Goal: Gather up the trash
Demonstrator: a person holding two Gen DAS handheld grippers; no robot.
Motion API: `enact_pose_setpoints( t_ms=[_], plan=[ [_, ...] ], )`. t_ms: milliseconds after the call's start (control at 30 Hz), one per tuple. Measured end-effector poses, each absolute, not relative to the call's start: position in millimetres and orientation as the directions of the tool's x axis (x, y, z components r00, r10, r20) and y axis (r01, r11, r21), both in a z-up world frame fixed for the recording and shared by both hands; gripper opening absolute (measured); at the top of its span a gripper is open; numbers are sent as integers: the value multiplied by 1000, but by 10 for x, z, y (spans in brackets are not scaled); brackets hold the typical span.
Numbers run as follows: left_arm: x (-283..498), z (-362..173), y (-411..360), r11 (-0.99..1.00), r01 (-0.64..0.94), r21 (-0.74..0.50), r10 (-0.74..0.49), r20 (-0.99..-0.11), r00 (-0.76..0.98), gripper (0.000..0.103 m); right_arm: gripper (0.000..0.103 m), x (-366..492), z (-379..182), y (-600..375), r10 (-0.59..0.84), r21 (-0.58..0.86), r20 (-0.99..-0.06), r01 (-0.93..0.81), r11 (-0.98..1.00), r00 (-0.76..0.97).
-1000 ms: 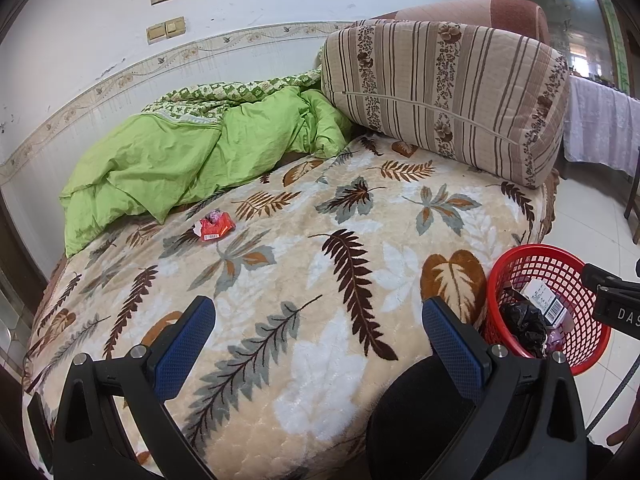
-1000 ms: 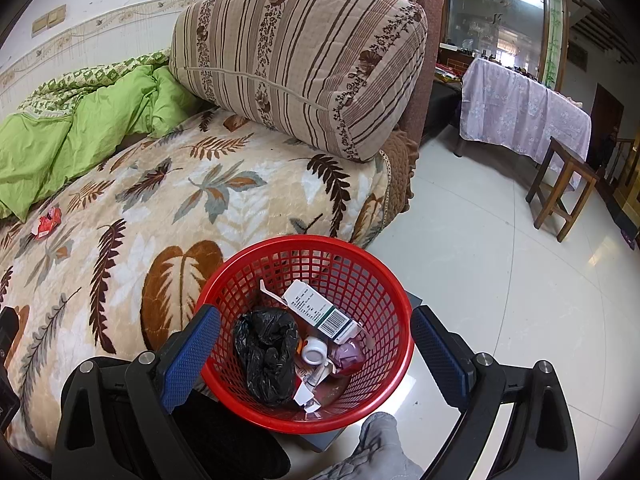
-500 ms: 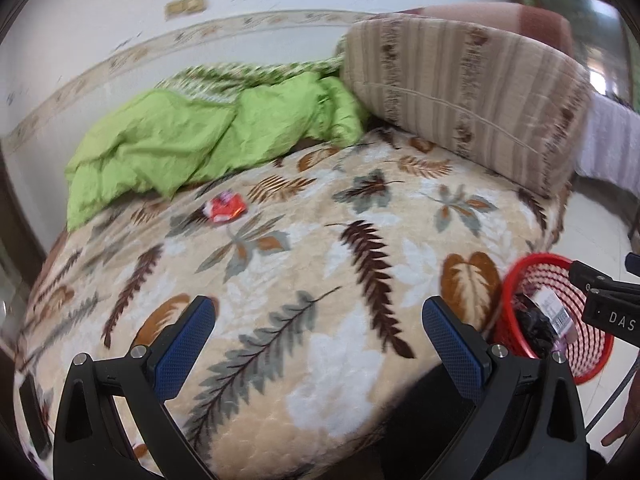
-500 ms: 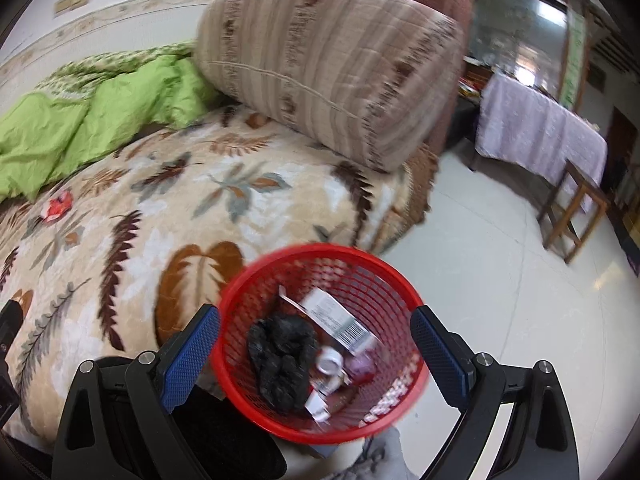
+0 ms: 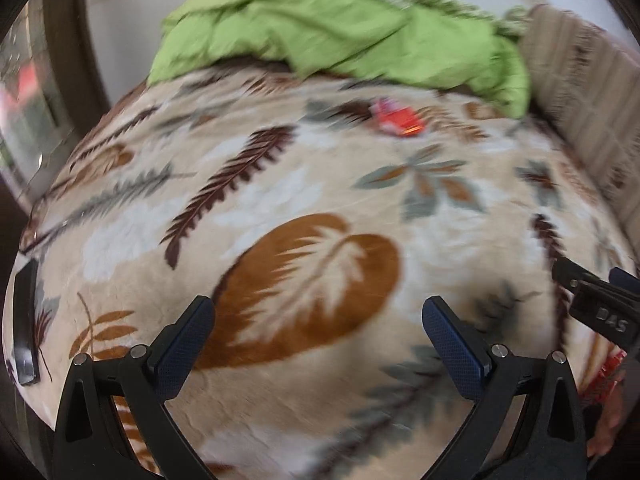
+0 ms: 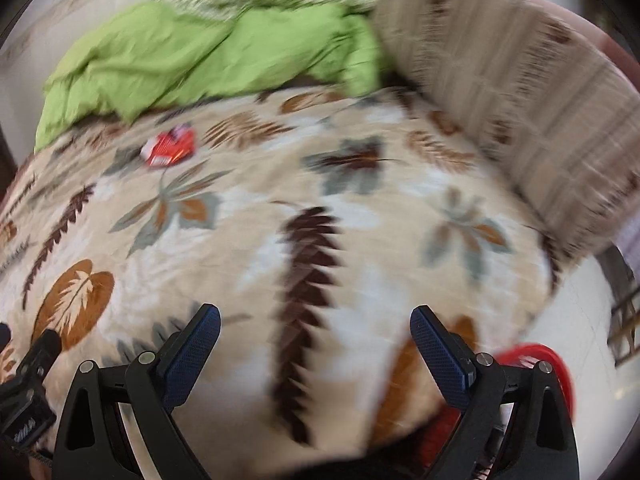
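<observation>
A red crumpled wrapper (image 5: 398, 118) lies on the leaf-patterned bedspread (image 5: 280, 184) near the green quilt; it also shows in the right wrist view (image 6: 170, 147). My left gripper (image 5: 318, 342) is open and empty above the near part of the bed, well short of the wrapper. My right gripper (image 6: 315, 350) is open and empty over the bed, the wrapper far ahead to its left. The red basket (image 6: 532, 360) shows only as a rim at the lower right behind the right finger. Both views are blurred.
A crumpled green quilt (image 5: 340, 28) lies at the back of the bed. A large striped cushion (image 6: 520, 100) stands at the right. A dark flat object (image 5: 24, 320) lies at the bed's left edge. White floor (image 6: 580, 312) lies to the right.
Both grippers have swung left and moved in over the bed. The red basket has slid out to the lower right edge. The wrapper now sits nearer the middle of both views.
</observation>
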State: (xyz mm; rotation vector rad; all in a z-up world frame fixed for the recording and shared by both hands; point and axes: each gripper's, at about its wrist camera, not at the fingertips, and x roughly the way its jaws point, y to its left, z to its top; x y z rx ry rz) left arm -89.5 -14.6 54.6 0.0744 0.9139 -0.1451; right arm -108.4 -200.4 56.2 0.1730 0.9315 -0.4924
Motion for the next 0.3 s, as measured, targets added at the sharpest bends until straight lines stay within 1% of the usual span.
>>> enact_pose_setpoints(
  t_ms=[67, 167, 233, 300],
  plan=[
    [-750, 420, -100, 991, 130, 9, -68, -817, 573, 103, 97, -810, 386, -1952, -313, -74, -820, 453, 889, 479],
    [-533, 239, -78, 993, 118, -17, -76, -850, 521, 103, 97, -438, 146, -1916, -277, -70, -848, 422, 904, 452],
    [-412, 176, -102, 994, 110, 11, -48, -856, 515, 103, 97, -225, 43, -1920, -286, -91, -852, 412, 906, 439],
    [-311, 151, -103, 995, 89, 36, -16, -853, 522, 103, 97, -90, -13, -1938, -308, -107, -836, 416, 903, 454]
  ],
)
